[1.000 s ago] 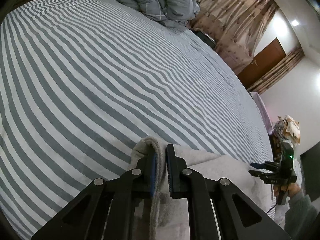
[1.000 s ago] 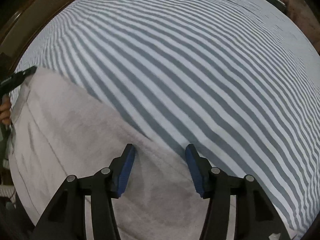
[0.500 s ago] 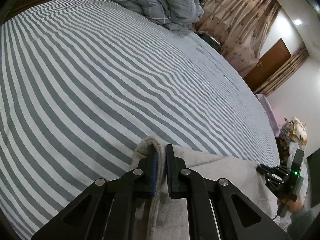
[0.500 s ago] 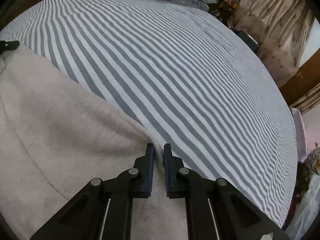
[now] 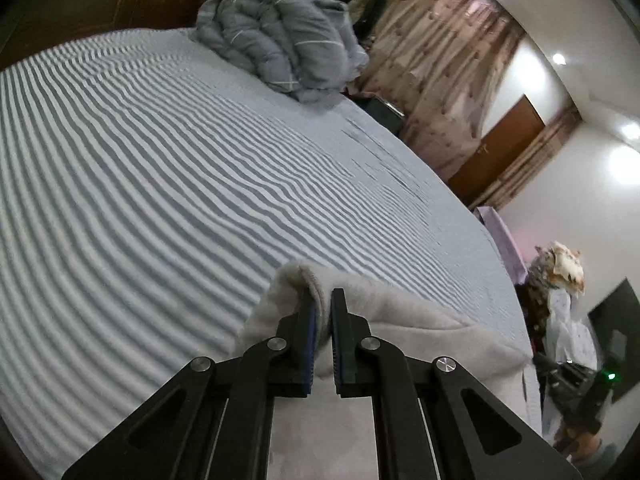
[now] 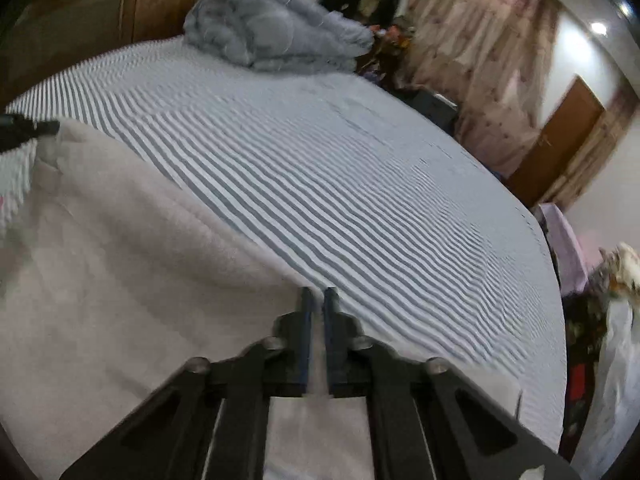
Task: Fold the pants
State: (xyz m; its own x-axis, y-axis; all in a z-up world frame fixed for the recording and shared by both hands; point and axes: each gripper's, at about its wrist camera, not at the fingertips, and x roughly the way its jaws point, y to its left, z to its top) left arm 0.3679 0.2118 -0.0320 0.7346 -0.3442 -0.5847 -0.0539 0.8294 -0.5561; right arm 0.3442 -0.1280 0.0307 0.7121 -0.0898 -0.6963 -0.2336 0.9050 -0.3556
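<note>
Light grey fleece pants (image 5: 400, 320) lie at the near edge of a striped bed. My left gripper (image 5: 323, 300) is shut on a folded corner of the pants and holds it raised off the sheet. In the right wrist view the pants (image 6: 120, 260) spread across the lower left, and my right gripper (image 6: 316, 300) is shut on their far edge. The left gripper's tip (image 6: 28, 130) shows at the far left of that view, on the other corner. The right gripper (image 5: 576, 384) shows dimly at the right edge of the left wrist view.
The bed sheet (image 5: 180, 160) has grey and white stripes and stretches away ahead. A bundled grey duvet (image 5: 280, 36) lies at the far end. Curtains (image 5: 440, 72) and a wooden door (image 5: 500, 148) stand beyond the bed on the right.
The right gripper went from open to shut on the pants' edge. Both grippers have lifted and tilted up, so the far end of the room now shows.
</note>
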